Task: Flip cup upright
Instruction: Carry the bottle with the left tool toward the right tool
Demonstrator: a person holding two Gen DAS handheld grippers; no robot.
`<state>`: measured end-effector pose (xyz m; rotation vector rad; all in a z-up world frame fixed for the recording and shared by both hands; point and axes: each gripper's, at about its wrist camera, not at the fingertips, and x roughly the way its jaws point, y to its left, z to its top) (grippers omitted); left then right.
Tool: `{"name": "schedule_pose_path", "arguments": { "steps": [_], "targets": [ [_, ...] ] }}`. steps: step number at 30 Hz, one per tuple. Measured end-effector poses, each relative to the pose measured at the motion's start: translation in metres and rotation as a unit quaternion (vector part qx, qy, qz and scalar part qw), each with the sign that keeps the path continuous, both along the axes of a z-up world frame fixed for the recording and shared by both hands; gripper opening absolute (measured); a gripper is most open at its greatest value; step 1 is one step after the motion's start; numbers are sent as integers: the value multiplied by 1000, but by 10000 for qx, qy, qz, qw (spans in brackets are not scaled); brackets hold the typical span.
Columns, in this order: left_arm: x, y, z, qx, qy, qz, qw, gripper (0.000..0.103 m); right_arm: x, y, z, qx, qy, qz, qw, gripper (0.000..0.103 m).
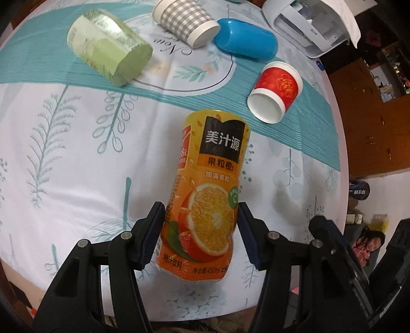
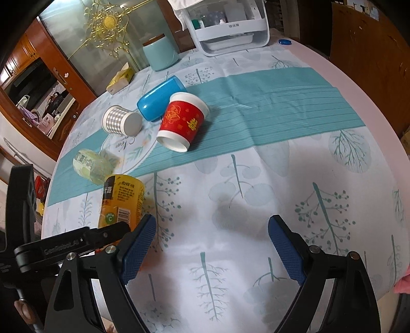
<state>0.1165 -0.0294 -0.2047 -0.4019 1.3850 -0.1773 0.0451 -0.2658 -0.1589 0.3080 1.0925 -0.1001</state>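
An orange juice-label cup (image 1: 205, 194) stands between the fingers of my left gripper (image 1: 200, 230), which is shut on its lower part; it also shows in the right wrist view (image 2: 121, 202), at the left. A red paper cup (image 1: 275, 92) lies on its side with its mouth toward me, also in the right wrist view (image 2: 182, 121). A grey checked cup (image 1: 184, 21), a blue cup (image 1: 246, 38) and a green cup (image 1: 107, 56) lie on their sides farther back. My right gripper (image 2: 211, 246) is open and empty over the tablecloth.
The round table's edge (image 1: 340, 143) curves on the right. A white appliance (image 2: 228, 25), a teal jar (image 2: 160, 52) and a yellow tissue pack (image 2: 120, 79) stand at the back. My left gripper's body (image 2: 64, 246) is at the right wrist view's left.
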Motion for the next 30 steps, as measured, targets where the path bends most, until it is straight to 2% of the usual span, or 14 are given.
{"name": "schedule_pose_path", "arguments": {
  "steps": [7,15,23,30],
  "targets": [
    [1,0,-3,-56,22,62,10000,57,-1,-2,-12,124,152,-44,9998,91],
    [1,-1,3,51,38,-164,9998,59,2,8,-15,205,178,123,9996,91],
    [-1,0,10,-56,40,-337,9994,63,1,11,-13,268,160,171,9994,92],
    [-11,13,32,71,-280,-464,9985,63,-2,14,-7,270,95,261,9993,92]
  ]
}}
